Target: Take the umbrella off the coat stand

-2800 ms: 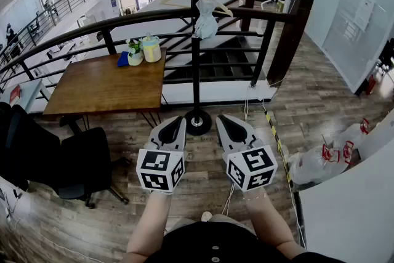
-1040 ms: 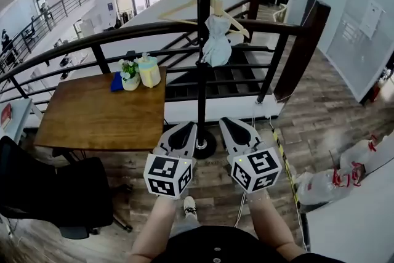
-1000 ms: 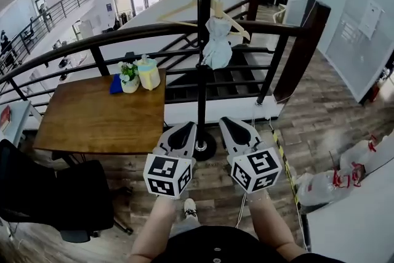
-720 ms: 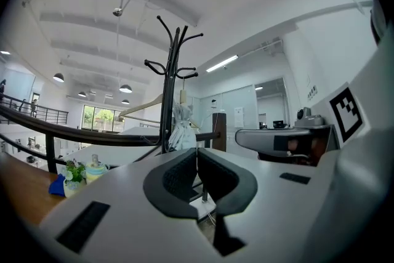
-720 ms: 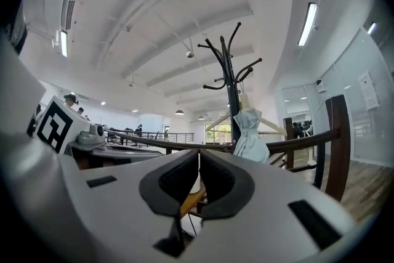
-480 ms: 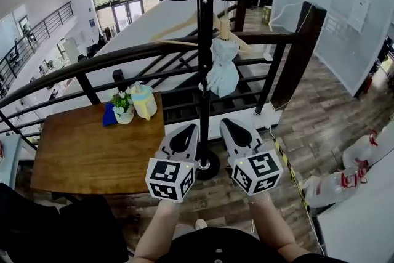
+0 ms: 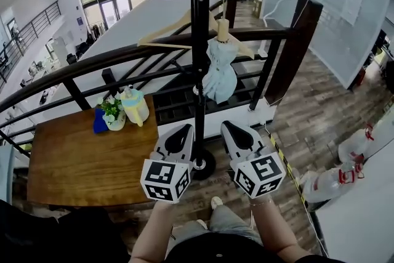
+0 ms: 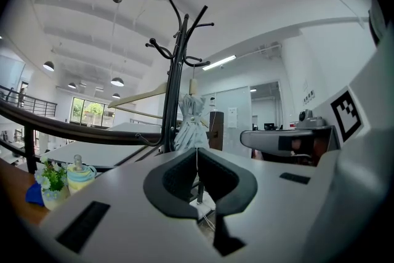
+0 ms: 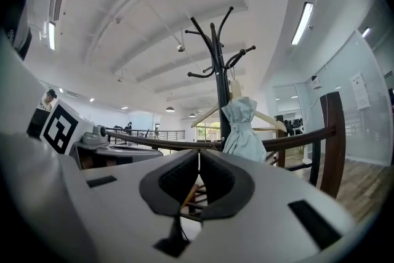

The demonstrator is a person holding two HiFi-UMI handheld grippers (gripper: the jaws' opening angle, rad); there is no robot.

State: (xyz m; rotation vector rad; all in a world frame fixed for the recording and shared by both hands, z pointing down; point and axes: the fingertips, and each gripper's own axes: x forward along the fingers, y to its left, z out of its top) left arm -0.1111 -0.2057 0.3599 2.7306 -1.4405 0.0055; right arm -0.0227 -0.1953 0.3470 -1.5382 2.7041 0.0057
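Two grippers point level toward the railing, and neither touches the umbrella. Farthest left stands a wooden table, and at its far edge sit a small potted plant and, just beside it, a yellow-green bottle. Next comes the left gripper. Its jaws are pressed together with nothing between them, and its own view shows the dark pads meeting in one thin line. Just to its right the black coat stand rises from a round base that sits on the floor between the two grippers. A wooden hanger hangs from the stand's upper hooks. The umbrella, folded, pale blue-grey and with a light handle on top, hangs close against the right side of the pole, above and beyond the claws. The right gripper comes next, likewise closed on nothing, with the umbrella showing in its view a little right of the jaw line. Farther right is a dark wooden post that ends the railing. At the far right, tied clear plastic bags lie on the wood floor.
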